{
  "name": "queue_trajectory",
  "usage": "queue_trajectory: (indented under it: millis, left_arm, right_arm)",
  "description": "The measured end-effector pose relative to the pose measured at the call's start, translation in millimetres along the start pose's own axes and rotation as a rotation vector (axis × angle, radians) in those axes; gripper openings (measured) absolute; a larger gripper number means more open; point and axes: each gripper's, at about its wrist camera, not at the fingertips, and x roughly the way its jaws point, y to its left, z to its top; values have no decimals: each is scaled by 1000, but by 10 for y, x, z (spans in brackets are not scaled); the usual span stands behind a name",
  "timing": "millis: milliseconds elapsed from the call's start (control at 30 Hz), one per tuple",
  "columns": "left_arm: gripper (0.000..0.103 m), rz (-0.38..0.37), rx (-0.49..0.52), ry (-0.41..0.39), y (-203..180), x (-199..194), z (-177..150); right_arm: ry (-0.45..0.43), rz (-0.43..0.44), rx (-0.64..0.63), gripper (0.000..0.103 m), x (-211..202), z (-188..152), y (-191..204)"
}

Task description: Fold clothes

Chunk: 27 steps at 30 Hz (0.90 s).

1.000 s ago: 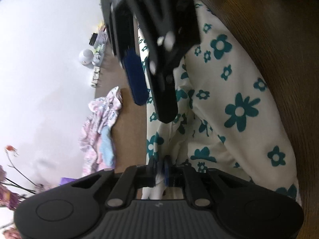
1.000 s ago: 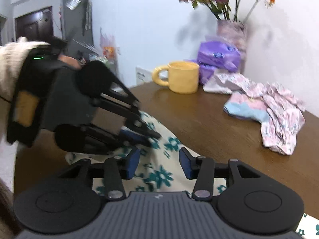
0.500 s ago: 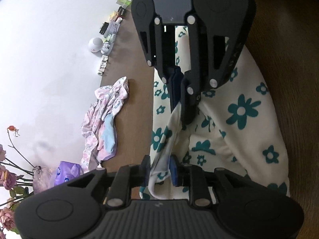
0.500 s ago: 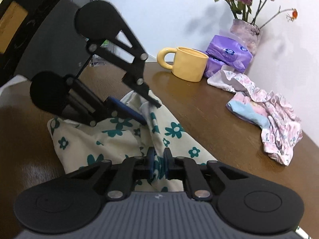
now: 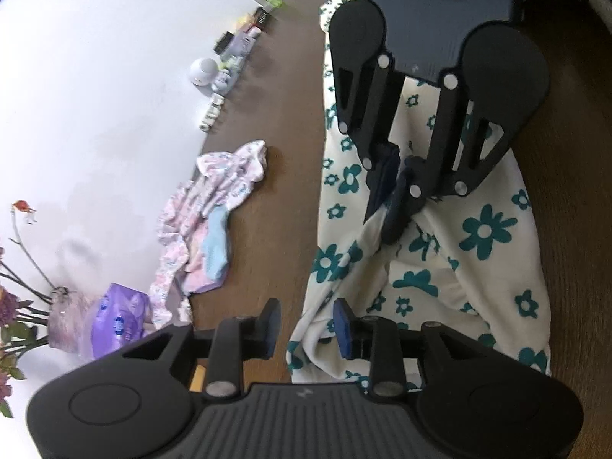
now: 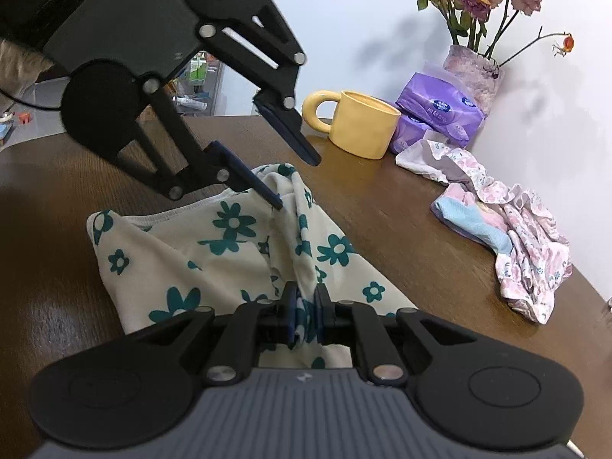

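A cream garment with teal flowers (image 5: 478, 229) (image 6: 214, 252) lies bunched on the brown wooden table (image 6: 382, 199). My right gripper (image 6: 306, 306) is shut on a raised fold of this garment; the left wrist view shows it from the front (image 5: 382, 225), pinching the cloth. My left gripper (image 5: 306, 327) is open, and the garment's edge lies in the gap, by its blue right pad (image 5: 342, 329). In the right wrist view the left gripper (image 6: 294, 181) hangs open just above the fold's far end, its lower fingertip touching or nearly touching the cloth.
A pile of pink floral clothes with a light-blue piece (image 6: 516, 237) (image 5: 214, 222) lies near the wall. A yellow mug (image 6: 363, 122), purple tissue packs (image 6: 440, 111) and a vase of flowers (image 6: 474, 69) stand behind it. Small items (image 5: 229, 61) line the wall.
My left gripper, shut on the garment's fold half a second ago, has opened and let it go. My right gripper, open a second ago, closed on the fold and still holds it.
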Motion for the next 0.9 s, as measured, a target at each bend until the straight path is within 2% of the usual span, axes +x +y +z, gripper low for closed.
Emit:
queue_trajectory:
  millis: [200, 233, 267, 300, 433, 500, 567, 700, 733, 767, 900]
  left_arm:
    - [29, -90, 65, 29, 106, 140, 90]
    - [27, -101, 76, 35, 119, 159, 99]
    - [16, -109, 80, 38, 132, 206, 81]
    - [11, -117, 84, 41, 144, 253, 63]
    - [9, -47, 106, 22, -324, 108, -208]
    - [8, -11, 90, 19, -466, 77, -265]
    - [8, 31, 81, 19, -591, -24, -356]
    - [8, 74, 39, 16, -679, -44, -395]
    - [9, 80, 34, 14, -687, -53, -403]
    - [9, 86, 29, 13, -696, -61, -411]
    - [14, 90, 4, 7, -614, 71, -291]
  right_arm:
    - [-13, -17, -47, 9, -10, -18, 61]
    - [-15, -17, -51, 9, -10, -22, 64]
    - [-16, -17, -53, 9, -11, -25, 66]
    - [-18, -17, -54, 9, -12, -28, 66]
    - [-26, 14, 0, 13, -36, -35, -3]
    - [-37, 69, 94, 29, -86, -35, -129]
    - [-61, 133, 230, 37, -158, -57, -315]
    - [-94, 192, 480, 36, -214, -152, -666]
    - [-87, 188, 511, 29, -196, -177, -713]
    - [-75, 181, 531, 21, -175, -201, -744]
    - [-12, 172, 507, 16, -46, -246, -677]
